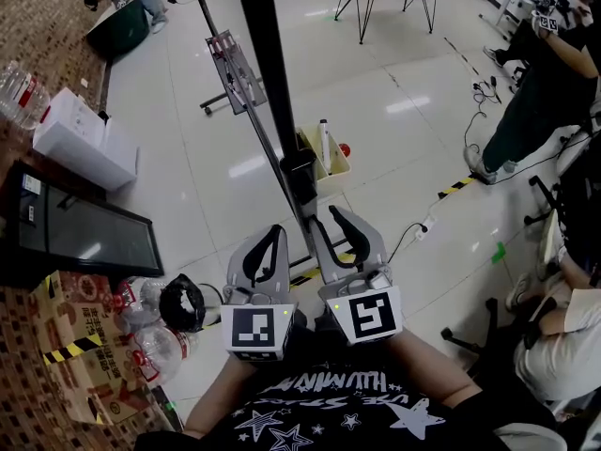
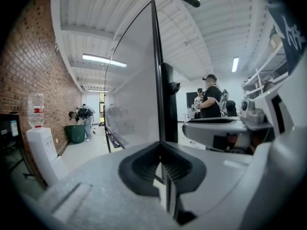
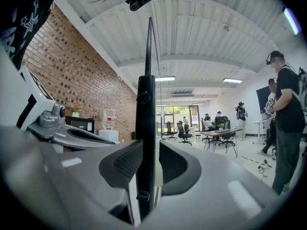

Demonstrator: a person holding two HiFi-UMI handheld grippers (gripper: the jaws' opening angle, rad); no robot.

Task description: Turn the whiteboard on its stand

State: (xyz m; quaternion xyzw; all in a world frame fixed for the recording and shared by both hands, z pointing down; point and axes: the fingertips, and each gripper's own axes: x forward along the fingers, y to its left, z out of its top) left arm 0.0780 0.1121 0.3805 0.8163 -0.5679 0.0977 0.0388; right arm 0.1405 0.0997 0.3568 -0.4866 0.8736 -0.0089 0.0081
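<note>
Seen from above, the whiteboard [image 1: 268, 64] is edge-on, a long black bar running down to its stand post [image 1: 299, 178]. Both grippers are at its near end. In the left gripper view the pale board face [image 2: 132, 90] and its thin black edge run straight between the jaws, and my left gripper [image 2: 163, 176] [image 1: 265, 250] is shut on that edge. In the right gripper view the black upright frame [image 3: 145, 114] stands between the dark pads [image 3: 125, 164], and my right gripper [image 3: 148, 176] [image 1: 349, 236] is shut on it. The board hides the stand's base.
A yellow box [image 1: 331, 163] with a white bottle sits on the floor behind the stand. A dark monitor [image 1: 80, 228], a white box [image 1: 75, 139] and plastic bottles [image 1: 150, 332] lie left. People stand and sit at right [image 1: 535, 101]; a cable and power strip [image 1: 424, 229] cross the floor.
</note>
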